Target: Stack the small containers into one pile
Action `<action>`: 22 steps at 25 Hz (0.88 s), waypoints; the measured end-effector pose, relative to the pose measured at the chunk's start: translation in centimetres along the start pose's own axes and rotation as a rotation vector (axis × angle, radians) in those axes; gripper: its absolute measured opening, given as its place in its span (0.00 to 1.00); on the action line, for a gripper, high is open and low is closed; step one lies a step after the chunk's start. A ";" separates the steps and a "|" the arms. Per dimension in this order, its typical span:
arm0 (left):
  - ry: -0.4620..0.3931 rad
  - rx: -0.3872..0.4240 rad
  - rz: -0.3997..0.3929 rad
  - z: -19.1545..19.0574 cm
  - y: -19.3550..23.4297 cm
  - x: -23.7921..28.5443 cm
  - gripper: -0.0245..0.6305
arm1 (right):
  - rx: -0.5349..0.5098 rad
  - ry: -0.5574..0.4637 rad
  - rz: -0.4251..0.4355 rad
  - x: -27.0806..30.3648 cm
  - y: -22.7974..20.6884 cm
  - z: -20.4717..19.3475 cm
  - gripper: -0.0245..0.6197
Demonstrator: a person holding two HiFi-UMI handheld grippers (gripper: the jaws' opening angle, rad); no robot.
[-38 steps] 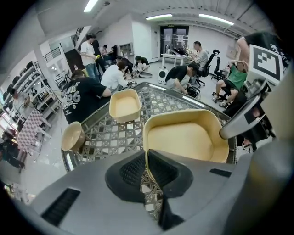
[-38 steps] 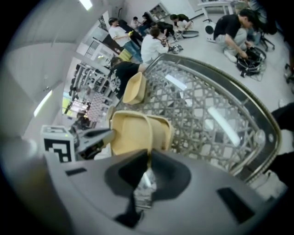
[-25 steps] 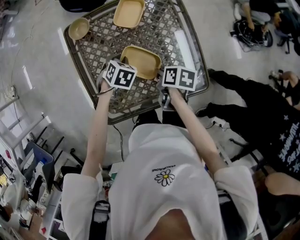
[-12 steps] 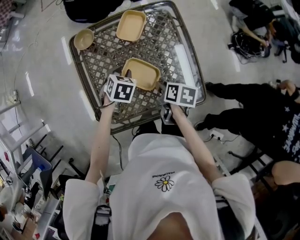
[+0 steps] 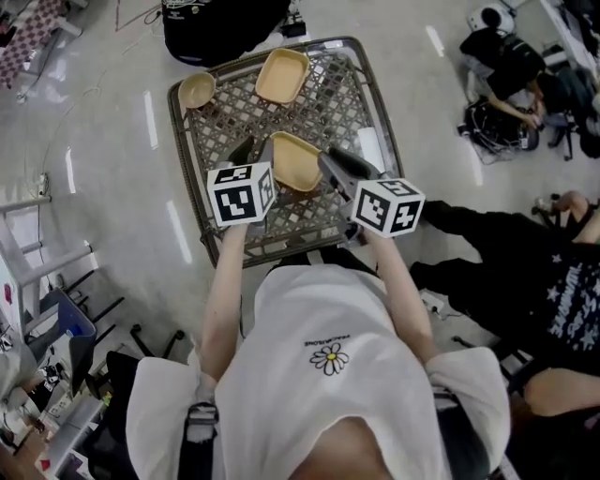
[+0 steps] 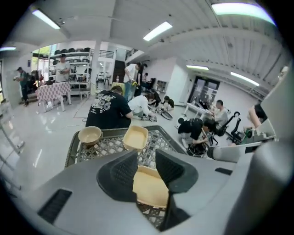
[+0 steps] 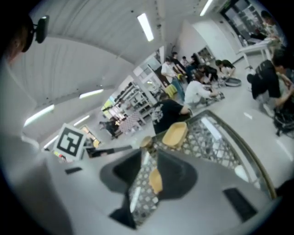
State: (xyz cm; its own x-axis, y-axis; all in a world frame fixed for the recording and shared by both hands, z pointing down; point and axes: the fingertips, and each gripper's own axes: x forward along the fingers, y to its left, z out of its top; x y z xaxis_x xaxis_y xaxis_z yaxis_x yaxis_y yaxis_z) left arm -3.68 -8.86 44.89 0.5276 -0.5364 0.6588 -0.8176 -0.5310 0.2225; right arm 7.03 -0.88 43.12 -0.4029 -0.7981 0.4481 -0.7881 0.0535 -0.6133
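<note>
On the lattice table [image 5: 225, 122] lie three tan containers: a round bowl [image 5: 197, 90] at the far left, a rectangular tray [image 5: 282, 75] at the far middle, and a nearer rectangular tray [image 5: 295, 161]. My left gripper [image 5: 253, 150] hovers above the near tray's left side and my right gripper [image 5: 326, 161] above its right side. Both are open and lifted clear of it. In the left gripper view the near tray [image 6: 149, 186] shows through the gap of the left gripper [image 6: 147, 158]. Both jaws have just been opening; the right gripper [image 7: 149, 172] eased in slightly, nothing between them.
A white patch [image 5: 370, 145] lies on the table's right side. A person in black [image 5: 216, 23] crouches beyond the far edge. Other people [image 5: 525, 253] sit on the floor at the right. Metal shelving [image 5: 37, 272] stands at the left.
Both grippers were low at the near tray's two sides; they have opened and risen off it, and the tray stays on the table. The head view has shifted.
</note>
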 end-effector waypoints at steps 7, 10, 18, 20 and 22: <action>-0.181 -0.201 0.029 1.2 1.5 -4.2 0.23 | -0.214 -0.119 0.044 -2.4 2.6 3.1 0.22; -0.186 -0.203 0.030 1.2 2.0 -4.4 0.22 | -0.225 -0.147 0.064 -2.6 3.0 3.6 0.21; -0.204 -0.237 -0.005 2.1 3.9 -3.3 0.22 | -0.381 -0.096 0.063 -1.1 4.3 4.9 0.22; -0.188 -0.222 -0.015 1.9 4.2 -2.7 0.22 | -0.433 -0.038 0.085 -0.6 4.9 4.8 0.23; -0.173 -0.209 -0.019 2.3 4.4 -2.1 0.24 | -0.501 -0.009 0.090 -0.3 5.3 5.6 0.25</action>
State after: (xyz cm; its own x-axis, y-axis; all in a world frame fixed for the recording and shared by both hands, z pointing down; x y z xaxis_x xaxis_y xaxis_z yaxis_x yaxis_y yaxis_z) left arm -7.81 -11.54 42.86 0.5599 -0.6412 0.5247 -0.8278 -0.4048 0.3885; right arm 5.59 -3.74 36.10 -0.4772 -0.7820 0.4009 -0.8777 0.4016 -0.2613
